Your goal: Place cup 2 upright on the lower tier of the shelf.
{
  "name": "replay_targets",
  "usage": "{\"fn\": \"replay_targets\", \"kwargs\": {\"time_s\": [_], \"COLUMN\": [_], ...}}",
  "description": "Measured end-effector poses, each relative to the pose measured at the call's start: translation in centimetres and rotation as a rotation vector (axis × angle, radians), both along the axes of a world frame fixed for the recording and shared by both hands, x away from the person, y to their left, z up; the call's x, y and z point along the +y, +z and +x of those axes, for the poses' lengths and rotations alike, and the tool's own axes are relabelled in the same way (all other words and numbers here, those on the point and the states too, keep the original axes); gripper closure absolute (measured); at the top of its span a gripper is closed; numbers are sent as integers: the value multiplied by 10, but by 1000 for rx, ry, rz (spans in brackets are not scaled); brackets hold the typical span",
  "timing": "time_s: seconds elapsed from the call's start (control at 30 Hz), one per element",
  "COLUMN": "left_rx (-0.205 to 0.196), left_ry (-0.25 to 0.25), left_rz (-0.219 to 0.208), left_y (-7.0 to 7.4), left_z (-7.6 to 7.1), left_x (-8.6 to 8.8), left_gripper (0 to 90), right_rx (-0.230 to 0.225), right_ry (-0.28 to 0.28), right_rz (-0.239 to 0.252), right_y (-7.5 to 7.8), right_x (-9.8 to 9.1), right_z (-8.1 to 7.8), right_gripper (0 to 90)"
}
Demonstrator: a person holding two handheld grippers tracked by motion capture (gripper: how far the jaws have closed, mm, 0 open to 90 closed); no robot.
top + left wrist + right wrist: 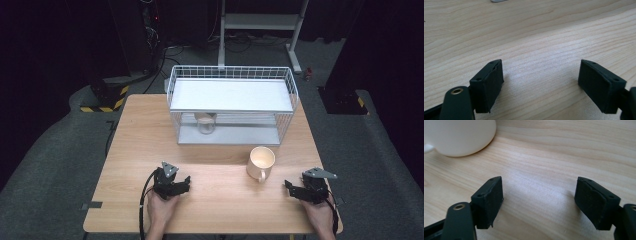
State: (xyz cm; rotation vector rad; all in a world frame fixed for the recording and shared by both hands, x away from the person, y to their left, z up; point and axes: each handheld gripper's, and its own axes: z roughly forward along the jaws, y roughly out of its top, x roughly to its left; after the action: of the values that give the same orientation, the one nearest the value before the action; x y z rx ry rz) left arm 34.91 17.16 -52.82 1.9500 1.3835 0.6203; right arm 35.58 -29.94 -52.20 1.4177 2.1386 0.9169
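A cream ceramic mug (261, 162) stands upright on the wooden table (215, 200), toward the right of its near half, with its open mouth up and its handle turned toward the person's side. It sits just in front of a white wire rack (231, 102), which stands at the far middle of the table and has a flat white shelf on top. Under that shelf, on the rack's lower level, a second, smaller cup (205, 122) lies toward the left end, partly hidden behind the wires. The right gripper (295, 189) rests low over the table near its right front corner, held in the person's right hand (320, 215), with its jaws pointing left toward the mug and a clear stretch of bare wood between them and it. In the right gripper view its two black jaws stand well apart with nothing but wood grain between the pads, and the mug's rounded white side fills the upper left corner, its handle just showing at the left edge. The left gripper (182, 186) lies near the front of the table left of centre, in the person's left hand (161, 210), well apart from the mug. In the left gripper view its jaws are likewise spread wide over bare tabletop, holding nothing. A black cable trails from the left gripper back past the table's front edge.
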Motion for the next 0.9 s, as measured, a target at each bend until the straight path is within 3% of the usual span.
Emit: {"fn": "replay_targets", "kwargs": {"time_s": [0.17,0.33,0.57,0.9], "left_rx": [1,3,1,2], "left_ry": [6,6,8,10], "left_rz": [5,8,7,3], "left_y": [0,0,0,0], "left_z": [0,-1,-1,-1], "left_x": [-1,-1,-1,-1], "left_gripper": [202,202,203,203], "right_rx": [-29,-49,-90,-154], "right_ry": [61,121,143,152], "right_rz": [88,127,132,168], "right_y": [4,9,17,40], "right_x": [6,23,42,57], "right_z": [-24,-39,-41,-27], "right_gripper": [213,230,214,126]}}
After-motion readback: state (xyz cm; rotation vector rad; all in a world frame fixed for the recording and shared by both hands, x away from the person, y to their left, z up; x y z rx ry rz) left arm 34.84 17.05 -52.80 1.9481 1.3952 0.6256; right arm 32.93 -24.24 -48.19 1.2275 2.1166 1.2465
